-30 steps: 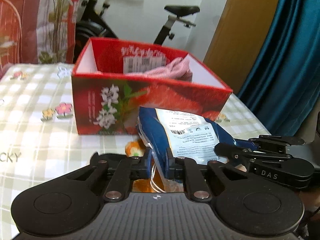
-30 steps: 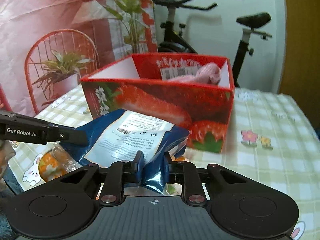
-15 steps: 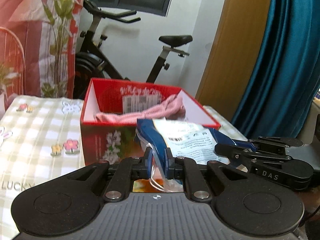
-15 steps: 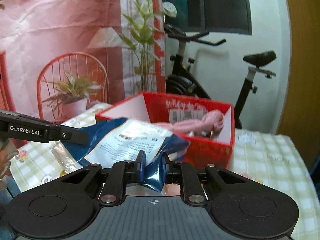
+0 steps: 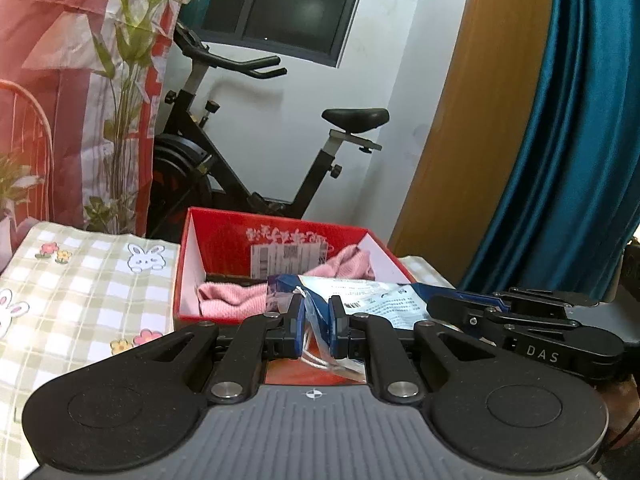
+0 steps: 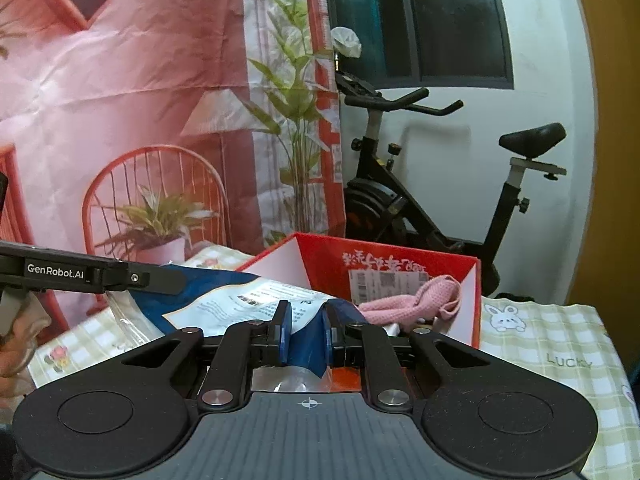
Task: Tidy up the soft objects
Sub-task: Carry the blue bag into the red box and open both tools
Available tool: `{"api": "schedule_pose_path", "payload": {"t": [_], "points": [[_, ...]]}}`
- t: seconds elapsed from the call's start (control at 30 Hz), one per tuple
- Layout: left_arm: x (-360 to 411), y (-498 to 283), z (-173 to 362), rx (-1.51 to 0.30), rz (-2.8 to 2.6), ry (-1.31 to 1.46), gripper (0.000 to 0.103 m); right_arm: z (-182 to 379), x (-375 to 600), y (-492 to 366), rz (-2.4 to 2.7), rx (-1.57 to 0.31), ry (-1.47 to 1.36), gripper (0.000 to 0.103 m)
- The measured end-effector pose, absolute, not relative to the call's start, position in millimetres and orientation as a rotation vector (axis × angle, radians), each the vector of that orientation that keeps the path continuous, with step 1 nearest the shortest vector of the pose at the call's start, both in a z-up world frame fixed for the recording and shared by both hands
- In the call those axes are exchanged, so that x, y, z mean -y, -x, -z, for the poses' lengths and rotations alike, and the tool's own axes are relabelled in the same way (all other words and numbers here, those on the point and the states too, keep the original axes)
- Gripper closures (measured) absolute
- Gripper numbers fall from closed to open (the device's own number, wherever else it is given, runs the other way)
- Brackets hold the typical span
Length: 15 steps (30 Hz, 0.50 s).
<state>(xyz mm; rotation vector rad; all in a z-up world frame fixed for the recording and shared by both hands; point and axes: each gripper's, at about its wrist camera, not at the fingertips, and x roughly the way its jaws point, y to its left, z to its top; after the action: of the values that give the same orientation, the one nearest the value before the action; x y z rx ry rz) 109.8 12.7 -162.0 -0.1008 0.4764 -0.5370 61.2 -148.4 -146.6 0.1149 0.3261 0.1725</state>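
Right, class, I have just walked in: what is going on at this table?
A person holds a gripper in each hand, and both are clamped on one blue and white packet. The left gripper pinches one edge, the right gripper the other. The packet hangs clear of the checked tablecloth, just in front of an open red box that already contains a pink knitted cloth.

Left gripper [image 5: 315, 330] and right gripper [image 6: 305, 334]: jaws seemingly clamped.
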Motion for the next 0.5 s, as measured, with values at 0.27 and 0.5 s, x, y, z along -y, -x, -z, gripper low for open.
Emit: {"api": "schedule_pose_path", "payload": {"t": [0.27,0.5], "points": [[-9.2,-131.5,156.0,-0.478,0.529,0.106,0.090,140.4,159.5,-93.1,-0.184,-0.373,-0.146,0.088],[-8.3,-166.2,150.4,-0.467,0.510,0.109,0.090,131.3,170.7,-137.7,-0.197,-0.399,-0.132,0.088]]}}
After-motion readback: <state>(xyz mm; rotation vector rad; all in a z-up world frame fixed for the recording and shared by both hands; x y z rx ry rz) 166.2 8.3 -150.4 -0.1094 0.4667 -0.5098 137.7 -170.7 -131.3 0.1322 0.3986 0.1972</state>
